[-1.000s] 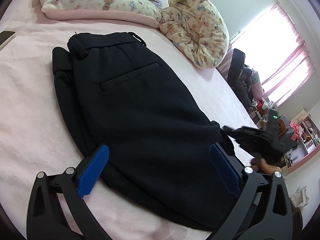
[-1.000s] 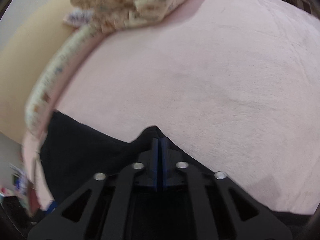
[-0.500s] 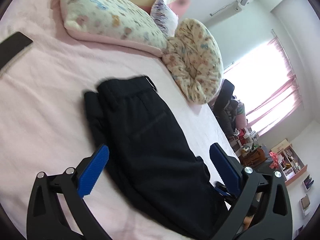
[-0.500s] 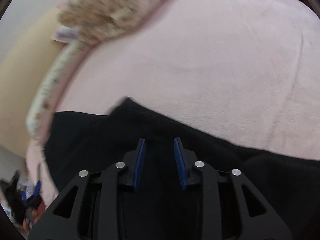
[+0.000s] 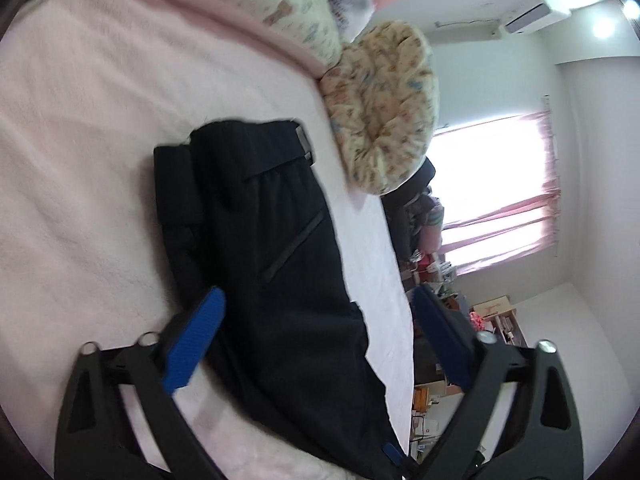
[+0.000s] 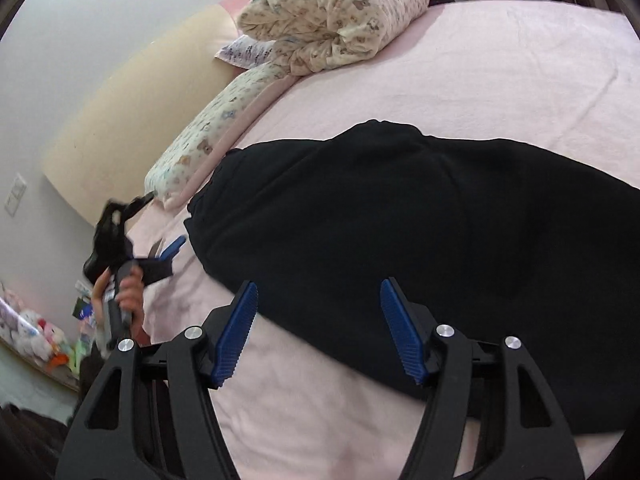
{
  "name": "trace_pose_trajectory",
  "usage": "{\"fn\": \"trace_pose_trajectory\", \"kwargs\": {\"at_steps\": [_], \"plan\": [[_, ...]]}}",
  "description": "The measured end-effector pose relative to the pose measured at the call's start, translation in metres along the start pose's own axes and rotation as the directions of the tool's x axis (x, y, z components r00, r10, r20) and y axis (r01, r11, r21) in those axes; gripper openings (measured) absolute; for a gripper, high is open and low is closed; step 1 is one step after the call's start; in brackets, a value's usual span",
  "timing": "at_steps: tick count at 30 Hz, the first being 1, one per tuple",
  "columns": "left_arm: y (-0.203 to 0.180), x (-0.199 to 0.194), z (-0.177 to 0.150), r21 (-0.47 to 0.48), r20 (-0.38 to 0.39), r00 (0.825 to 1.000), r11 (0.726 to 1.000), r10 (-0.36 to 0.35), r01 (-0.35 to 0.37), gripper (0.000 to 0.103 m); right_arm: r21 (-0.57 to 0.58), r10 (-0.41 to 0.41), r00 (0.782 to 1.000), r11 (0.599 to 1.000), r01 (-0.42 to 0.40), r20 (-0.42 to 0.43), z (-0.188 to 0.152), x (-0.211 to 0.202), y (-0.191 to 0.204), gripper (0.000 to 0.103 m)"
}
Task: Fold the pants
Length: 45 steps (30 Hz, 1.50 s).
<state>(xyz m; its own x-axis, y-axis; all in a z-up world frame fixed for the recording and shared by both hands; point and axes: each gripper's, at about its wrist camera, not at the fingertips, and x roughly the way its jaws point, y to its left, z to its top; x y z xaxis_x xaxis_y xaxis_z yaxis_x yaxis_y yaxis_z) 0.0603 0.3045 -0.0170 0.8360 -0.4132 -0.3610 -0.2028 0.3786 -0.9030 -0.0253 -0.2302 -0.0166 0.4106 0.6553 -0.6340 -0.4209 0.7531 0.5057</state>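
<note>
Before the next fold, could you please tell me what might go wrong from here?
1. The pants lie bunched, with a hump at the far edge; folding now may set creases.
2. Both tongs, left and right, hold nothing, the right opening, so a fresh grab may catch only the top layer.
3. The pants lie near the bed edge and may slide off.

- The black pants (image 5: 280, 264) lay folded lengthwise on the pink bed (image 5: 80, 160), flat and loosely smoothed.
- The waistband, with its belt loop, pointed toward the pillows; a slit back pocket faced up.
- A narrow strip of the under layer stuck out along one long edge.
</note>
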Motion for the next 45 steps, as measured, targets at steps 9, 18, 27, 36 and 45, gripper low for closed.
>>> {"fn": "trace_pose_trajectory", "kwargs": {"at_steps": [9, 18, 27, 36, 45], "plan": [[0.004, 0.023, -0.004, 0.001, -0.010, 0.996, 0.996, 0.092, -0.092, 0.082, 0.058, 0.005, 1.000, 0.998, -0.005, 0.006, -0.023, -0.019, -0.017, 0.068], [0.016, 0.030, -0.004, -0.035, 0.009, 0.991, 0.990, 0.137, -0.137, 0.016, 0.082, 0.012, 1.000, 0.997, -0.011, -0.009, -0.032, -0.015, -0.021, 0.070], [-0.003, 0.012, -0.014, 0.028, 0.107, 0.985, 0.990, 0.137, -0.141, 0.008, 0.087, 0.028, 1.000, 0.996, -0.026, -0.012, -0.033, -0.017, -0.018, 0.071], [-0.001, -0.013, -0.030, -0.004, 0.167, 0.975, 0.989, 0.148, -0.149, 0.008, 0.089, 0.040, 0.999, 0.995, -0.040, -0.002, -0.038, -0.022, -0.020, 0.072], [0.018, -0.011, -0.024, -0.108, 0.206, 0.935, 0.956, 0.289, -0.272, 0.038, 0.131, -0.039, 0.995, 0.991, 0.027, 0.090, -0.036, -0.029, -0.027, 0.072]]}}
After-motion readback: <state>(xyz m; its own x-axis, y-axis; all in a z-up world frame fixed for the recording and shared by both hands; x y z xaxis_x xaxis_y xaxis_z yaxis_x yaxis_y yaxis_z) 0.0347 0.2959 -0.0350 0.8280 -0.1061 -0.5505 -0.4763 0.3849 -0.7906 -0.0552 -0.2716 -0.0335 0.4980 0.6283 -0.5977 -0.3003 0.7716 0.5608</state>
